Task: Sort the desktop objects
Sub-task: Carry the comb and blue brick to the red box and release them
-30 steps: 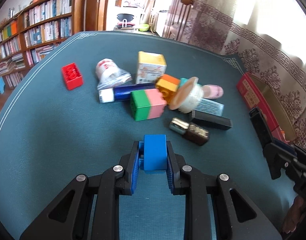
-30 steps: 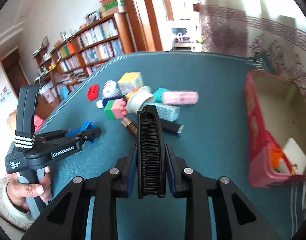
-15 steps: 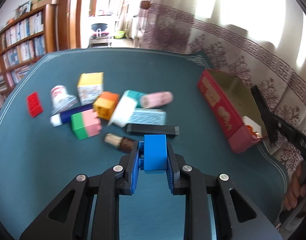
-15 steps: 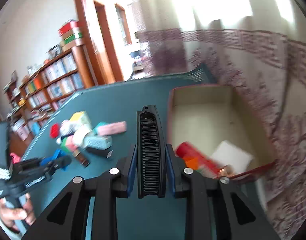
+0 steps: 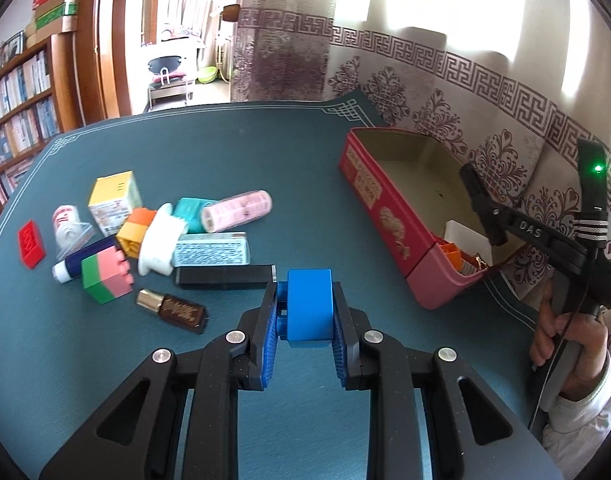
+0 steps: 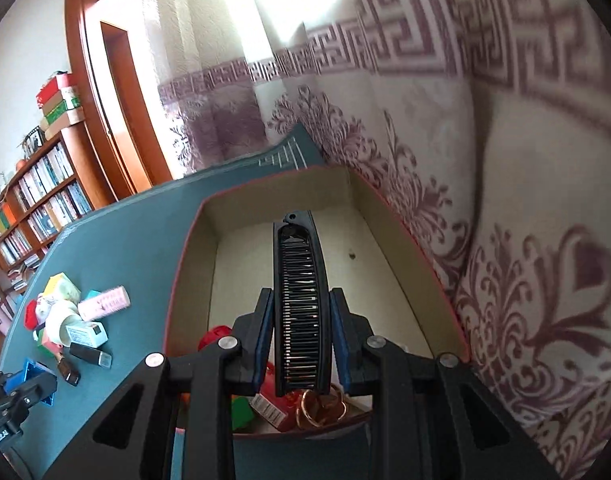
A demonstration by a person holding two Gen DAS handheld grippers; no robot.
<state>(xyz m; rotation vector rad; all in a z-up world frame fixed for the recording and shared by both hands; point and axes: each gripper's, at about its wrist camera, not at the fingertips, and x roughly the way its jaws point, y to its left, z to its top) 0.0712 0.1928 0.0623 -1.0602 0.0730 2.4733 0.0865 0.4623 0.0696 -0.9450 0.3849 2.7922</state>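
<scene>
While the left gripper (image 5: 305,312) hangs above the teal table mat (image 5: 233,160), its blue pads are pressed against both sides of a blue block (image 5: 308,308), which is lifted clear of the surface. Beyond it lies a loose heap of desktop things: a black stick (image 5: 225,277) just ahead of the fingertips, a small brown bottle (image 5: 173,311) with a gold cap, a green and pink block (image 5: 105,278), a white roll (image 5: 159,240), a pale blue printed box (image 5: 211,249), a pink cylinder (image 5: 237,211), an orange block (image 5: 135,232), a yellow-topped carton (image 5: 115,199) and, off to the left and apart from the rest, a flat red brick (image 5: 31,243). To the right stands a red box (image 5: 381,208), open at the top, its far end bare and its near end holding a few items. The right gripper (image 6: 299,332) is over that box (image 6: 193,264), and its jaws are closed on a black comb (image 6: 299,304) held lengthwise, teeth facing the camera, the tip pointing toward the far wall of the box. Under the comb's near end sit gold rings (image 6: 317,404), a green piece (image 6: 241,412) and a red packet (image 6: 271,408); what else lies there is partly hidden by the fingers, so it may be more than this. From the left wrist view, a hand (image 5: 565,336) in a white sleeve grips the handle of the right gripper beside the box. A patterned curtain (image 6: 505,240) hangs close behind the box, and bookshelves (image 5: 17,96) fill the left wall.
</scene>
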